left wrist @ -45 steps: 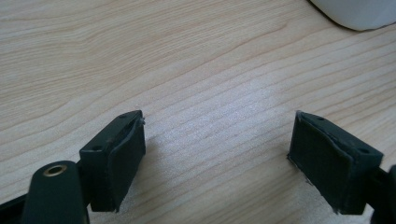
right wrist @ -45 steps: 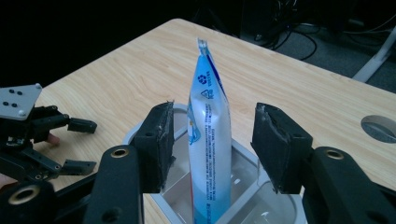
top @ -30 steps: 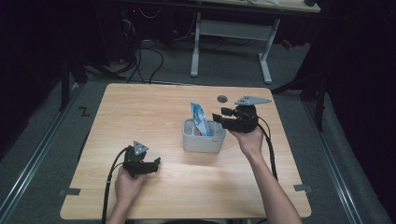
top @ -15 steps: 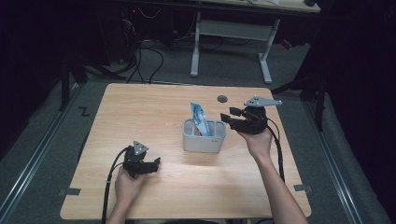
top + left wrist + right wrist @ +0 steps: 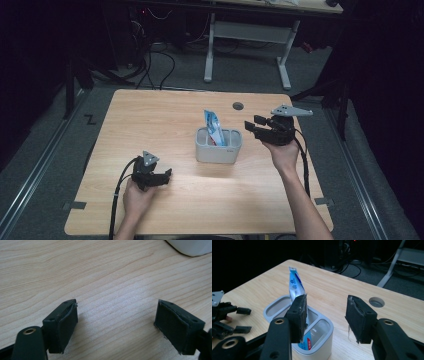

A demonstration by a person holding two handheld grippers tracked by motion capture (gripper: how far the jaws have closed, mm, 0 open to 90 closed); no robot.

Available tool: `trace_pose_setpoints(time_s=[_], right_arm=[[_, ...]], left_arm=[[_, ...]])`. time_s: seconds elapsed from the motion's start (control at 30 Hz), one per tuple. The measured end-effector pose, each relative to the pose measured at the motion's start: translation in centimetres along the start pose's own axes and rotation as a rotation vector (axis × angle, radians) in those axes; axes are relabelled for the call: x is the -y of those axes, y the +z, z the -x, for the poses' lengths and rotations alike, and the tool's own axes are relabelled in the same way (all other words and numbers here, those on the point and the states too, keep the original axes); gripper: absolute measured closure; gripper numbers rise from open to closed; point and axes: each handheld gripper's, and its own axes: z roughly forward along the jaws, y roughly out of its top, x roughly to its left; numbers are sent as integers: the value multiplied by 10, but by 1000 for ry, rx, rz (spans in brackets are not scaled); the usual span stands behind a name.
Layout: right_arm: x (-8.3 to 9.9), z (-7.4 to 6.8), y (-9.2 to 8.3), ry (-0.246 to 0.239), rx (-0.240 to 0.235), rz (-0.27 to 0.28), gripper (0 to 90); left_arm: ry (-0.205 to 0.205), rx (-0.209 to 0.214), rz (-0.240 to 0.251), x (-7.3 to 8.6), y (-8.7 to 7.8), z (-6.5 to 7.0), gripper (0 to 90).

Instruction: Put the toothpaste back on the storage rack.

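Beside the grey divided holder [image 5: 218,146], the right gripper [image 5: 254,125] hangs with jaws apart and empty, having just narrowed them. A blue-and-white packet [image 5: 214,126] stands upright in the holder's middle slot. Withdraw level so neither pad clips the packet's top; the left gripper [image 5: 167,174] rests released on the table [image 5: 165,110].

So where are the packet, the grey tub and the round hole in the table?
packet [image 5: 213,125], high view, its blue and white upper half.
grey tub [image 5: 218,153], high view, its front wall.
round hole [image 5: 376,301], right gripper view, its middle.
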Motion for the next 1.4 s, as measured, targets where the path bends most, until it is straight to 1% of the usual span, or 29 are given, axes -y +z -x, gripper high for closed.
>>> trace_pose_setpoints(time_s=[0.13,0.27,0.4,0.5,0.9,1.23,1.4], right_arm=[[6,5,-4,18,9,6,526],[9,10,-11,29,17,14,527],[11,13,-15,32,22,22,527],[14,16,-19,43,30,28,527],[22,22,-31,57,42,40,526],[30,28,-37,69,55,34,523],[34,34,-45,98,63,63,522]], left_arm=[[0,0,0,0,0,0,186],[-1,0,0,0,0,0,186],[0,0,0,0,0,0,186],[0,0,0,0,0,0,186],[0,0,0,0,0,0,186],[0,-1,0,0,0,0,186],[0,0,0,0,0,0,186]])
